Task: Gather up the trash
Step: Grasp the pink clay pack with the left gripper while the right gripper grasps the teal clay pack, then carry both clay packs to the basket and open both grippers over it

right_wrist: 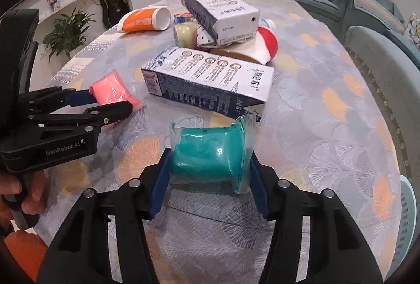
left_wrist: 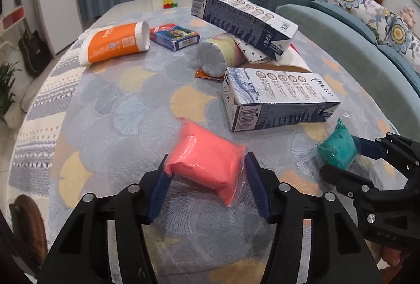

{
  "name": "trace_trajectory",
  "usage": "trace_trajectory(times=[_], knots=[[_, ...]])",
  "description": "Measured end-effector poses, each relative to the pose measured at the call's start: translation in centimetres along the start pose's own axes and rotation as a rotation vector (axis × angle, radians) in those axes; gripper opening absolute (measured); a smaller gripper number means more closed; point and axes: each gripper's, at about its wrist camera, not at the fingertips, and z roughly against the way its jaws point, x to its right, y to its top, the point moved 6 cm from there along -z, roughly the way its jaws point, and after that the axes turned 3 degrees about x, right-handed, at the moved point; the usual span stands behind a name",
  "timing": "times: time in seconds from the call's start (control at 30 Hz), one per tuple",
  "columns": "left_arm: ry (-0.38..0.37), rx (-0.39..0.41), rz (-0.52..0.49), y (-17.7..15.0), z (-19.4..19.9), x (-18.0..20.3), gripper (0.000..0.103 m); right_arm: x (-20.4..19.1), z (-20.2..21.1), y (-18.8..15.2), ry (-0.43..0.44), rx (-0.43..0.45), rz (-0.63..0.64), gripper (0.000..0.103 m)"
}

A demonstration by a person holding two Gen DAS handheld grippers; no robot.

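Left wrist fisheye: pinching the pink clay packet (left_wrist: 207,163) between left fingers (left_wrist: 162,185), right fingers (right_wrist: 161,179) clamping the teal clay packet (right_wrist: 207,155), readying both for lifting off the desk (left_wrist: 110,105) as trash.

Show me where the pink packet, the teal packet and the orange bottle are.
pink packet (left_wrist: 207,160), left wrist view, middle of its top face
teal packet (right_wrist: 207,158), right wrist view, its front side
orange bottle (left_wrist: 113,43), left wrist view, its label
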Motion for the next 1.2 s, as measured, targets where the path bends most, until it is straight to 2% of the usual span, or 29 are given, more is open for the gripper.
trace_trajectory(times=[0.27,0.47,0.6,0.77,0.97,1.2], knots=[[-0.026,0.074,-0.002,1.3,2.4,0.7,0.048,1.6,1.8,0.4,-0.018,0.074,-0.054,0.049],[-0.121,0.178,-0.007,4.8,6.4,3.3,0.048,5.2,6.5,1.9,-0.087,0.171,-0.107,0.048],[-0.185,0.227,-0.057,6.9,9.0,7.1,0.048,8.3,11.4,2.7,-0.184,0.253,-0.125,0.048],[-0.292,0.267,-0.139,9.4,11.4,14.2,0.048,12.3,16.3,2.1,-0.265,0.326,-0.192,0.048],[-0.373,0.283,-0.260,10.4,11.7,22.9,0.048,17.7,20.3,-0.1,-0.371,0.351,-0.267,0.048],[-0.473,0.242,-0.339,9.4,9.5,31.3,0.048,23.4,22.8,-4.0,-0.465,0.337,-0.365,0.048]])
